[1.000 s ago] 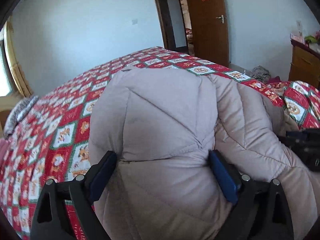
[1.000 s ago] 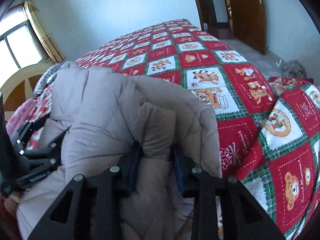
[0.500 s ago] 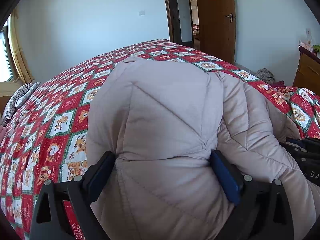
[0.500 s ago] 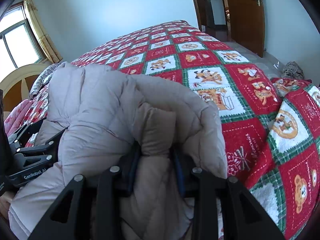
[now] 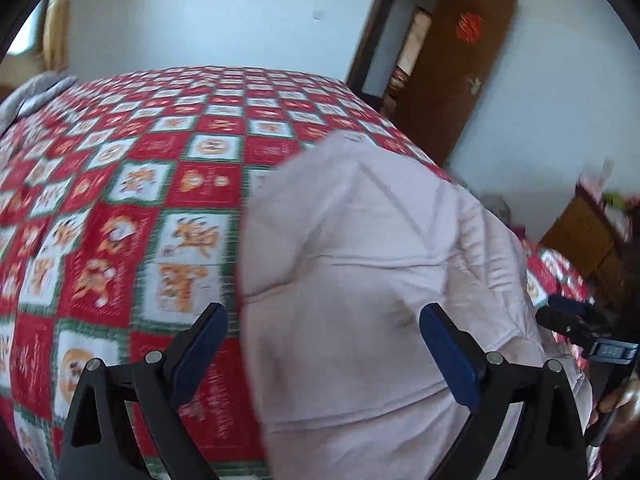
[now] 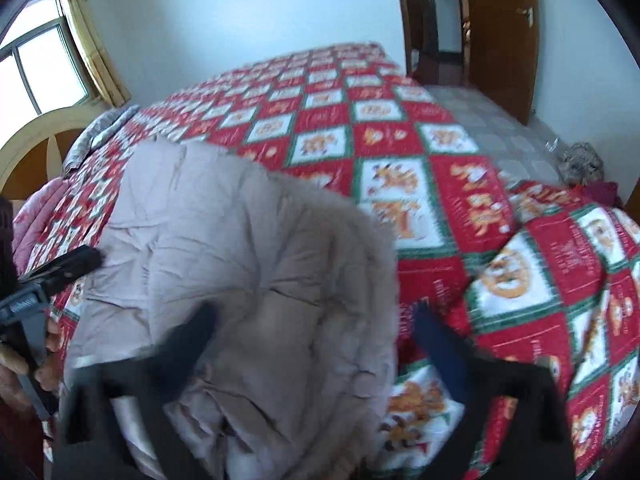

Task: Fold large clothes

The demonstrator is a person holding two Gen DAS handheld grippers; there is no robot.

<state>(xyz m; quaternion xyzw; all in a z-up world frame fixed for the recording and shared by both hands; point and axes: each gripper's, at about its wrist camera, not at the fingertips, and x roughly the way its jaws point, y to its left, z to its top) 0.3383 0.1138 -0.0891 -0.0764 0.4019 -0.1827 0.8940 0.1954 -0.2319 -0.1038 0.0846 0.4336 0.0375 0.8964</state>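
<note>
Coat: I see the padded beige coat (image 5: 360, 272) bunched in a thick heap on the bed (image 5: 140, 184), near the bed's close corner.
Coat edges: in the left view its left edge runs straight down against the red checked quilt; in the right view its rounded right edge (image 6: 384, 264) stops short of the quilt's fold.
Left claw: my left claw (image 5: 324, 336) stands wide open over the coat; one blue pad is off over the quilt, the other (image 5: 444, 344) over the fabric, and neither pinches anything.
Right claw: my right claw (image 6: 316, 332) has just been opening and now gapes at its widest, blurred; coat fabric lies between the jaws but is not gripped.
Other claw in sight: each view shows the other claw at its frame edge, beside the coat.
Open room, left: a broad bare stretch of quilt reaches to the wall and the curtain (image 6: 96, 52).
Open room, right: quilt, then a strip of floor (image 6: 492, 120) before the brown door (image 6: 504, 36).
Tight side: a wooden dresser (image 5: 588, 236) stands past the coat's right side in the left view.
Far end: a grey blanket (image 6: 100, 136) lies at the bed's far left edge.
</note>
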